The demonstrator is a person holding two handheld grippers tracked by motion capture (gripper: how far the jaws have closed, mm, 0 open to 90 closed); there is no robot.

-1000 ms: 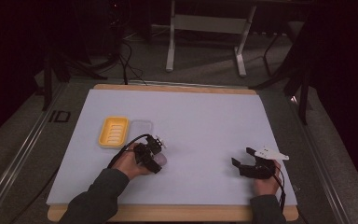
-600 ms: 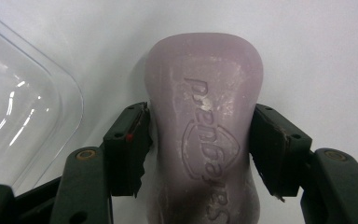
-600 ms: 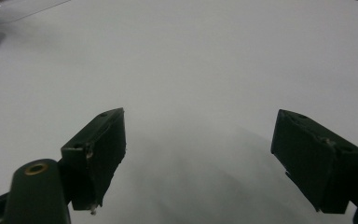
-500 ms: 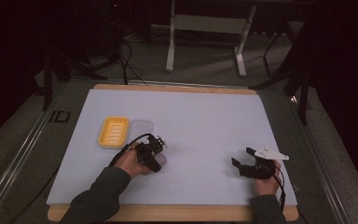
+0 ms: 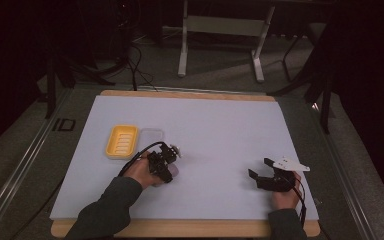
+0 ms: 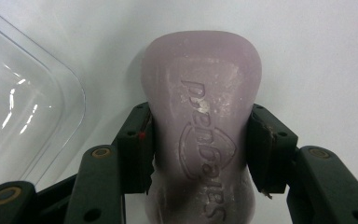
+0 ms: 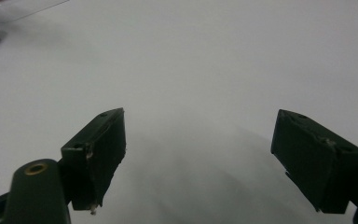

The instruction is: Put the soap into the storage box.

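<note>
**Soap bar clamped on a white worktop**

A dim room with dark floor and a metal frame stand behind surrounds the white worktop, which sits on a wooden board. In the left gripper view, the left gripper has its fingers pressed against both sides of a pale lilac soap bar that lies flat on the worktop, embossed lettering facing up. Those fingers have just been closing, and the bar sits between them, its rounded far end reaching beyond the fingertips. Just to the left of the fingers lies a clear plastic lid, close to the bar but not touching it. In the high view, a yellow soap dish rests beyond the left gripper and to its left, with the clear lid beside the dish. The right gripper rests low over bare worktop, well apart from the bar, its fingers spread wide with nothing between them.
</note>
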